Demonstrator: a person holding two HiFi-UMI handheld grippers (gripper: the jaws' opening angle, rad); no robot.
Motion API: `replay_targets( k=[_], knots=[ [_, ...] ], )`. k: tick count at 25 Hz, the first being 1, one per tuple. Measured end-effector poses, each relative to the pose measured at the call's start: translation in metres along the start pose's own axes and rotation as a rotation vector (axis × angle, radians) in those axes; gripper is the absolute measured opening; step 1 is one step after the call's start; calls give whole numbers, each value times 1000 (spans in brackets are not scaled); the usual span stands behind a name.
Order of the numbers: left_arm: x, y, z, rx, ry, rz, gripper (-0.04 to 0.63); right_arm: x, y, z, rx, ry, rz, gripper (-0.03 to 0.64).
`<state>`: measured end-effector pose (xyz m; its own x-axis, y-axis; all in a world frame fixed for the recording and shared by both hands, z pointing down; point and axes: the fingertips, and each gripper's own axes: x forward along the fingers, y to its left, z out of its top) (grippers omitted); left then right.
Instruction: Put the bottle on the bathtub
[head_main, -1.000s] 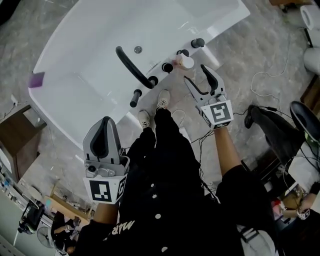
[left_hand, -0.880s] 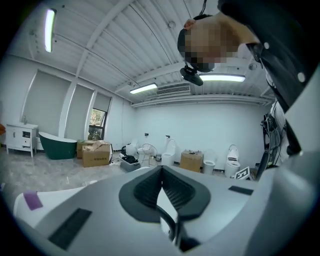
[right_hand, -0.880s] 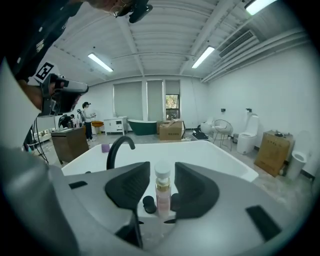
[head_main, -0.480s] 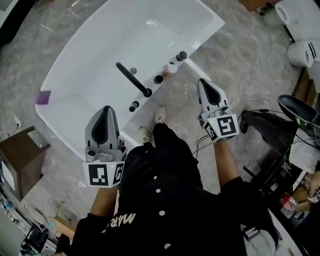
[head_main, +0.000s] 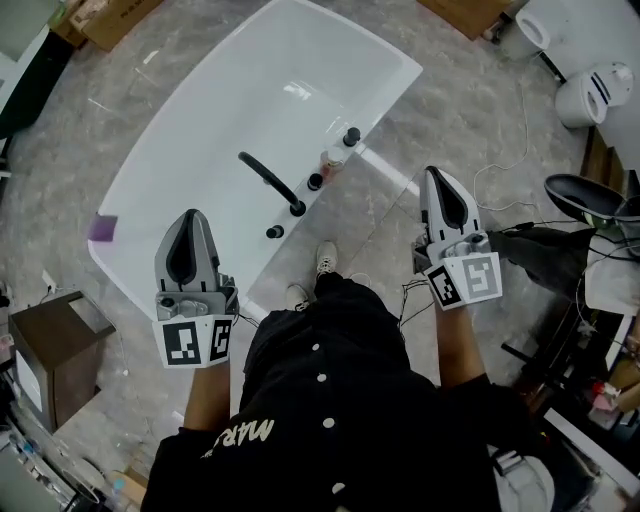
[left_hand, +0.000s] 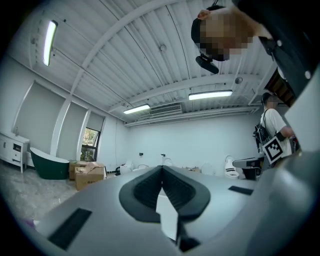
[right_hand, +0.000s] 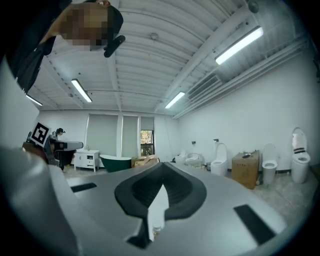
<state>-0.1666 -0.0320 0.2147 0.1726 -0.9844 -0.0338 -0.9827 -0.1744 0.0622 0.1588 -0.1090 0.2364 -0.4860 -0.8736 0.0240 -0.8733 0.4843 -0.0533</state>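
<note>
A small pinkish bottle (head_main: 333, 160) stands upright on the rim of the white bathtub (head_main: 215, 120), between two black knobs near the black faucet (head_main: 270, 180). My right gripper (head_main: 433, 172) is shut and empty, held over the floor well to the right of the bottle. My left gripper (head_main: 191, 214) is shut and empty too, over the tub's near rim. In both gripper views, the left gripper (left_hand: 161, 167) and the right gripper (right_hand: 162, 165) have their jaws pressed together and point at the room's far walls, with neither bottle nor tub in sight.
A purple pad (head_main: 102, 228) sits on the tub's left rim. A brown cabinet (head_main: 50, 355) stands at the lower left. Toilets (head_main: 590, 90) and cables (head_main: 500, 170) are on the floor to the right. Cardboard boxes (head_main: 100, 15) lie at the top left.
One second ago the right gripper stood open right next to the bottle; it has since shut and drawn back to the right. The bottle stays on the rim. The whole view has pulled back.
</note>
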Motion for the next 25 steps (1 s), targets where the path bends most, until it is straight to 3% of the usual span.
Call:
replay_targets(
  k=[3, 10, 20, 25],
  knots=[
    [-8, 2, 13, 7, -31, 2, 11, -16, 1, 21, -19, -56, -22, -9],
    [-26, 9, 27, 20, -68, 18, 11, -37, -3, 32, -68, -66, -55, -8],
    [-49, 26, 8, 14, -25, 97, 11, -58, -25, 12, -61, -5, -103, -2],
    [-54, 25, 4, 21, -7, 94, 11, -63, -26, 7, -66, 6, -112, 2]
  ],
)
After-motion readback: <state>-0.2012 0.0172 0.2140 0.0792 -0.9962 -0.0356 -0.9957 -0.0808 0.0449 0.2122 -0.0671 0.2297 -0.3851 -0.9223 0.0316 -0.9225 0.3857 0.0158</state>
